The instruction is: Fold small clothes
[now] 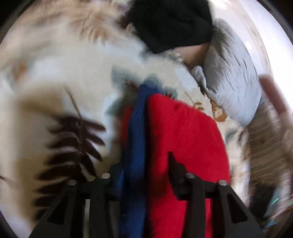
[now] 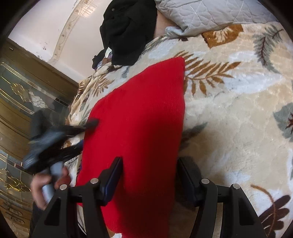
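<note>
A red knit garment (image 2: 139, 117) lies flat on the leaf-patterned blanket (image 2: 228, 100); a blue part of it (image 1: 135, 131) shows along one edge. My right gripper (image 2: 149, 172) hovers open over the garment's near end, one finger over the cloth and the other at its right edge. At the garment's left edge is my left gripper (image 2: 86, 134), held by a hand (image 2: 42, 188). In the blurred left wrist view, red and blue cloth (image 1: 183, 137) fills the gap between the left gripper's (image 1: 144, 164) fingers. Whether the pads press on it is unclear.
A black garment (image 2: 128, 31) and a grey quilted pillow (image 2: 210, 12) lie at the far end of the bed. A wardrobe with patterned glass doors (image 2: 22, 91) stands beyond the bed's left edge. Striped fabric (image 1: 265, 142) shows past the blanket.
</note>
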`<state>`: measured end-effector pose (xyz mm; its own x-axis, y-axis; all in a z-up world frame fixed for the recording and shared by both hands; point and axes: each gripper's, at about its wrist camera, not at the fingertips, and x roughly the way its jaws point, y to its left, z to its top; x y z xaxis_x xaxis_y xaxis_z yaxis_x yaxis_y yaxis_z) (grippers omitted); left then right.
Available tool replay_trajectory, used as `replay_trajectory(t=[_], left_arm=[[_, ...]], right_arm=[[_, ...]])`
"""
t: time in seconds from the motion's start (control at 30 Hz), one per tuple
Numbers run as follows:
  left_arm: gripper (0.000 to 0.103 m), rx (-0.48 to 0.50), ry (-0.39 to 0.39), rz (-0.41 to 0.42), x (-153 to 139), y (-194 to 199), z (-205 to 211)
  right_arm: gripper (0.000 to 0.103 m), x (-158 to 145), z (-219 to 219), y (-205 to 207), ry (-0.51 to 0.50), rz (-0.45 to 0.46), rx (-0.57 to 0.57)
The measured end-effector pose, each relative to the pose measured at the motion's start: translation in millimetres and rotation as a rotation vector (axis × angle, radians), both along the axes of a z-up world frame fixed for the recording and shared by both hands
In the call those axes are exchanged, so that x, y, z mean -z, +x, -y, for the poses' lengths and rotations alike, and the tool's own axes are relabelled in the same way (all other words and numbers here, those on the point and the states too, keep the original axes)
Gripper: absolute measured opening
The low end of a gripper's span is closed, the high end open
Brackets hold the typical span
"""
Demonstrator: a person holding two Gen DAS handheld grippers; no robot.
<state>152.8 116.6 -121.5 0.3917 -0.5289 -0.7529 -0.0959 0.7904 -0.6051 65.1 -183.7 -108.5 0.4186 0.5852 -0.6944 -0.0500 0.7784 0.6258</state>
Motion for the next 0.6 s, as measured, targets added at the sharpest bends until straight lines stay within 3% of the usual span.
replay_trajectory(t=[0.07,0.17,0.2,0.23,0.3,0.37,0.4,0.43,0.47,0.5,0.6], left_arm=[[0.039,-0.027,-0.041,-0.002,-0.9,-3.9,-7.1],[0.04,-0.011,0.075,0.069,-23.8,-23.6,2.6],[0.048,-0.007,0.096,0.094,-31.7,-33.6,5.8],[0.064,-0.005,0.108,0.117,-38.7,-44.7,6.6],[0.08,-0.002,0.116,0.162,-48.1,-67.5,7.3],[0.08,0.023,0.117,0.169,-45.8,-78.8,7.6],[0.067,0.058,0.155,0.152,-37.7,-81.5,11.8],[0.037,0.099,0.202,0.115,-22.9,-80.8,17.3],[0.037,0.083,0.16,0.108,-12.7,-80.7,14.0],[0.037,0.057,0.117,0.1,-12.1,-81.3,7.9],[0.037,0.063,0.161,0.126,-26.5,-81.6,11.0]], right_arm=[[0.065,0.0,2.5,-1.2,0.012,0.0,-0.005],[0.065,-1.7,4.0,-2.3,0.008,0.004,-0.014],[0.065,-3.1,5.3,-3.7,0.012,0.008,-0.011],[0.065,-4.8,6.4,-5.5,0.015,0.014,-0.009],[0.065,-5.8,8.2,-8.3,0.018,0.014,-0.007],[0.065,-5.0,7.7,-8.4,0.022,0.013,-0.007],[0.065,-2.9,6.4,-7.4,0.022,0.007,-0.005],[0.065,0.2,4.2,-5.9,0.031,-0.005,-0.009],[0.065,1.8,1.1,-4.0,0.026,-0.012,-0.022],[0.058,1.0,-1.7,-3.9,0.005,-0.007,-0.03],[0.054,-11.0,-1.7,-8.5,-0.027,0.021,-0.042]])
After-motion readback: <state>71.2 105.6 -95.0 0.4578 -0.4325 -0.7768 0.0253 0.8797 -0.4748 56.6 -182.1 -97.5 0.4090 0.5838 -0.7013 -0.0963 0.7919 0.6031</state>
